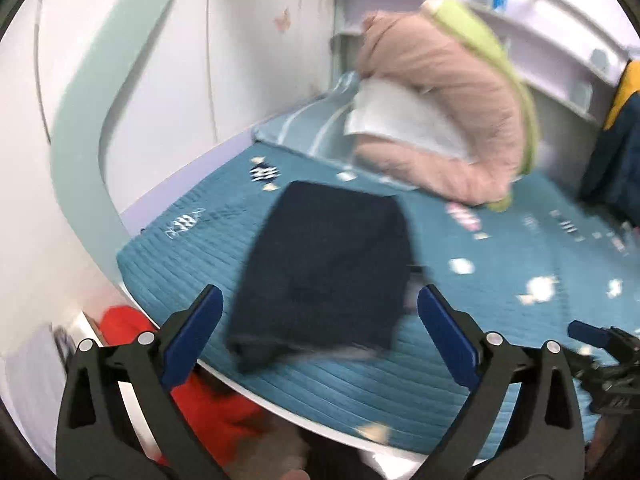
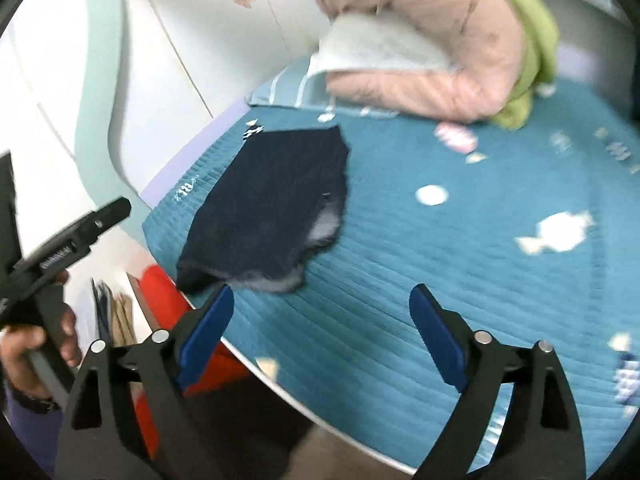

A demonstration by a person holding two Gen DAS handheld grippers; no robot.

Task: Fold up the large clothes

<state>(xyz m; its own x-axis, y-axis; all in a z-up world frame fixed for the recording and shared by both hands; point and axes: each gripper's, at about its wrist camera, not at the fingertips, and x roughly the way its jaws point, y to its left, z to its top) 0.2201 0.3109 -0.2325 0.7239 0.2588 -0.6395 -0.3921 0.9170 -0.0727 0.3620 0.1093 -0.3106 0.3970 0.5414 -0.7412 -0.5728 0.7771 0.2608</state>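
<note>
A dark navy garment [image 1: 324,272] lies folded into a compact rectangle near the left front edge of the teal quilted bed [image 1: 500,280]. It also shows in the right wrist view [image 2: 272,208], with a pale lining peeking out at its near corner. My left gripper [image 1: 320,340] is open and empty, just in front of the garment's near edge. My right gripper [image 2: 322,332] is open and empty over the bed's front edge, to the right of the garment. The right gripper's tip shows in the left wrist view [image 1: 592,336].
A pink padded jacket [image 1: 440,92] with a white piece and a green cloth [image 1: 516,80] is heaped at the back of the bed. A red item [image 1: 208,392] sits below the bed's left front edge. White wall panels stand to the left. A dark blue and yellow garment [image 1: 620,140] hangs at the right.
</note>
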